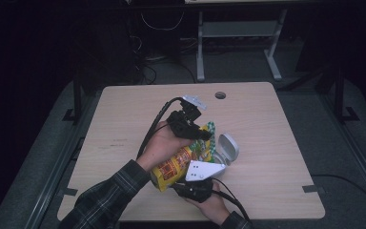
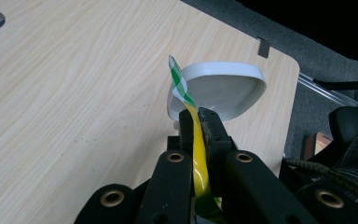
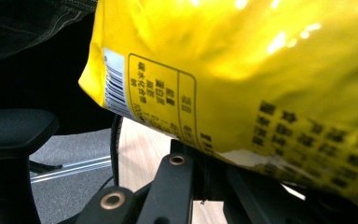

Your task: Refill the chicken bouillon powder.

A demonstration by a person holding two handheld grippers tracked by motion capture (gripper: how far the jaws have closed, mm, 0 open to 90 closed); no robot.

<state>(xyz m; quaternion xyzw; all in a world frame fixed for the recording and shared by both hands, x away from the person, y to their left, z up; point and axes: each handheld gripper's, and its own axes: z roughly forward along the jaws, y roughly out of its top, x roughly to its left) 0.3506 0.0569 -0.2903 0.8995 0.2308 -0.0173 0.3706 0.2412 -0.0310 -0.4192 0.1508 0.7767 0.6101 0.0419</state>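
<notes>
Yellow snack bag point(image 1: 175, 168) lies slanted, green-checked top apparently toward the white bowl point(image 1: 229, 148).

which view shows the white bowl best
The left gripper view: the white bowl sits just beyond the jaws, its rim and hollow plain, only its near side hidden by the pinched yellow bag edge. The high view shows it small, right of the bag. The right gripper view gives the bag's printed side.

We see the yellow crinkly snack bag point(image 1: 174, 168) at lower centre of the light wooden table point(image 1: 124, 124), between left gripper point(image 1: 201, 135) above and right gripper point(image 1: 198, 186) below; the white oval dish point(image 1: 228, 148) sits just right.
</notes>
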